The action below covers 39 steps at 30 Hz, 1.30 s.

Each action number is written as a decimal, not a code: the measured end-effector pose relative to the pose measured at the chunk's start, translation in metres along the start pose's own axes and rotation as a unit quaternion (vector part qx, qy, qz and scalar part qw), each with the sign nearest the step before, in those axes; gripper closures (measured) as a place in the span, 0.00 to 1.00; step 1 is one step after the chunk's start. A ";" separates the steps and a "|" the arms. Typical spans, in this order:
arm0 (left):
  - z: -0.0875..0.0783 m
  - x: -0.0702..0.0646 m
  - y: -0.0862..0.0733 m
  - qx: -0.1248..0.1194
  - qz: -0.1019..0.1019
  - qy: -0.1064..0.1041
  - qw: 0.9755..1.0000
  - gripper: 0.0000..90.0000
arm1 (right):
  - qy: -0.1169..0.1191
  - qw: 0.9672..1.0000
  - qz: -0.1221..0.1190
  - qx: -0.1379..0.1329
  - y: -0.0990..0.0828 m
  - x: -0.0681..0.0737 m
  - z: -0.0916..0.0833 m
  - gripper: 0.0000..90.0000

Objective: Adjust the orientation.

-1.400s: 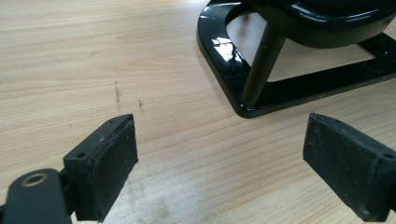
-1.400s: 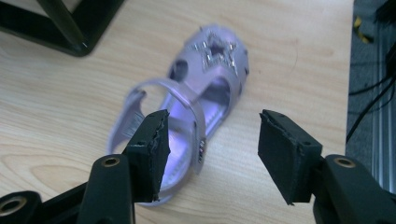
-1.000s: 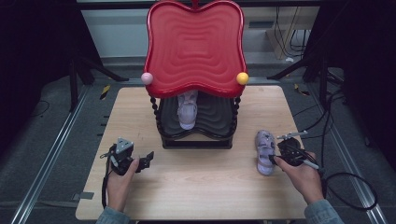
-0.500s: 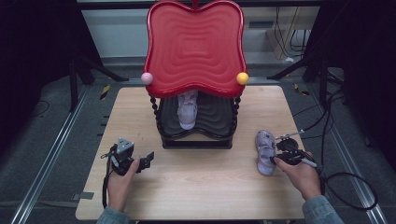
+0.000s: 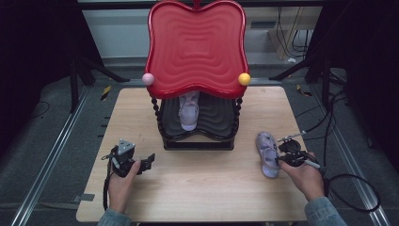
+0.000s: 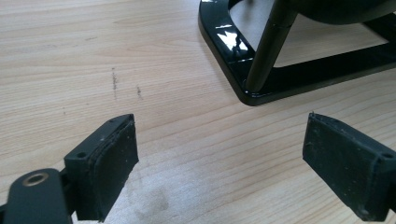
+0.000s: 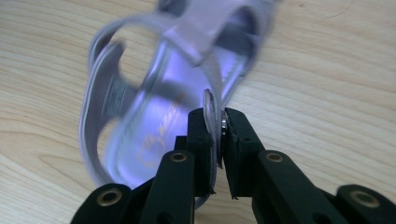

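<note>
lilac sandal [image 5: 268, 157] pinched by right gripper [image 5: 283, 157]; black-and-red rack [image 5: 197, 52] near, second sandal [image 5: 189, 110] inside.

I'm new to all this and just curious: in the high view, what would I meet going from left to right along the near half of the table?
Left gripper → black rack base → lilac sandal → right gripper, jaws just closing on the sandal's strap.

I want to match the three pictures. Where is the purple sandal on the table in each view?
High view: the sandal lies at right of the table, beside the right hand-held gripper.
Right gripper view: upper centre, its side wall pinched between the jaws.
Left gripper view: I cannot find it; the black rack base is at upper right.
Shared landmark: the wooden table.
</note>
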<state>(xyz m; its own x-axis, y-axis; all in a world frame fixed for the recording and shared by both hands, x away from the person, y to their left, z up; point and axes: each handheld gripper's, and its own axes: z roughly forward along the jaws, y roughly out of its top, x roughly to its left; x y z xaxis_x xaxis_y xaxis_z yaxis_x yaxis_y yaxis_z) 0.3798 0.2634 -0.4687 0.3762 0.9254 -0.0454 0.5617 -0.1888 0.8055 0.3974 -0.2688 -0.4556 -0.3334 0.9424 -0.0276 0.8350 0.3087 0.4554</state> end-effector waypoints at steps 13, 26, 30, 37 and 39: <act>0.000 0.006 -0.002 -0.002 -0.007 0.016 1.000 0.11 | 0.039 0.993 -0.104 -0.047 -0.022 0.040 -0.049 0.92; 0.002 0.008 -0.006 0.004 -0.011 0.017 1.000 0.11 | 0.140 0.958 -0.240 -0.071 0.025 0.119 -0.011 0.92; 0.003 0.009 -0.006 0.005 -0.009 0.018 1.000 0.11 | 0.137 0.953 -0.262 -0.057 0.025 0.122 -0.001 0.92; 0.006 0.007 -0.009 0.010 -0.011 0.020 1.000 0.10 | 0.141 0.957 -0.250 -0.036 0.021 0.115 0.009 0.83; 0.007 0.007 -0.010 0.012 -0.012 0.020 1.000 0.09 | 0.138 0.961 -0.237 -0.034 0.021 0.114 0.009 0.78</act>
<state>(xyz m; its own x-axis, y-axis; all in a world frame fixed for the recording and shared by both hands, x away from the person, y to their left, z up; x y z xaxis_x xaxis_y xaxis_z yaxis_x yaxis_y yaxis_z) 0.3822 0.2697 -0.4811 0.3328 0.9422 -0.0392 0.5871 -0.1745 0.7905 0.3806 -0.1541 -0.4569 -0.7806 0.6249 -0.0129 0.5337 0.6772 0.5065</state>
